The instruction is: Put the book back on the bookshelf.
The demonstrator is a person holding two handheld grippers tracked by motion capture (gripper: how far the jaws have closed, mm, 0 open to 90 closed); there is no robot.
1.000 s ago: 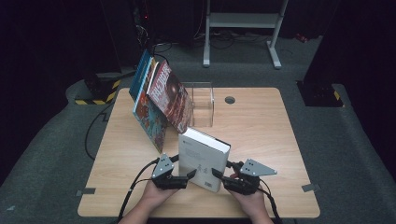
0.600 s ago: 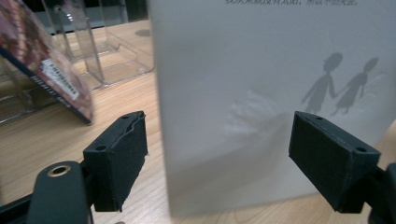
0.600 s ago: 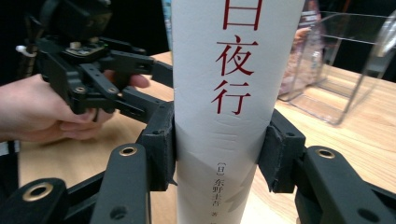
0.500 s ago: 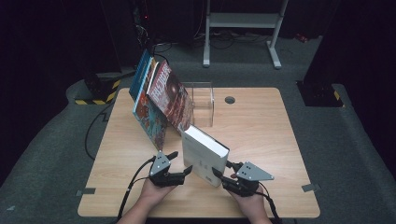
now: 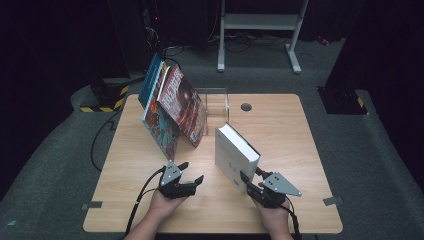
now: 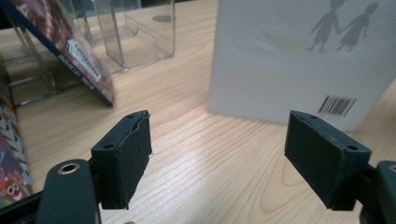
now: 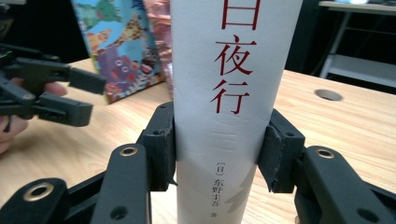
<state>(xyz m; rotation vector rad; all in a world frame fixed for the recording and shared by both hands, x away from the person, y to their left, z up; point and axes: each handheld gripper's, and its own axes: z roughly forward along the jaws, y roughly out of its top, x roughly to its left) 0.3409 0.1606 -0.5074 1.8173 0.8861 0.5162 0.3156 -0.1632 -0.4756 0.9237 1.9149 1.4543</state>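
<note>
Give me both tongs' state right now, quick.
Left tongs: open, nothing between the pads, apart from the white book.
Right tongs: closed on the white book's spine, holding it upright on the table.

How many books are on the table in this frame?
4, possibly more hidden: the white book stands upright in the right gripper; three colourful books lean together at the table's back left.

A matt white paper book (image 5: 235,155) stands on the smooth pale wood-grain table (image 5: 295,150) near a clear plastic stand (image 5: 215,102).
</note>
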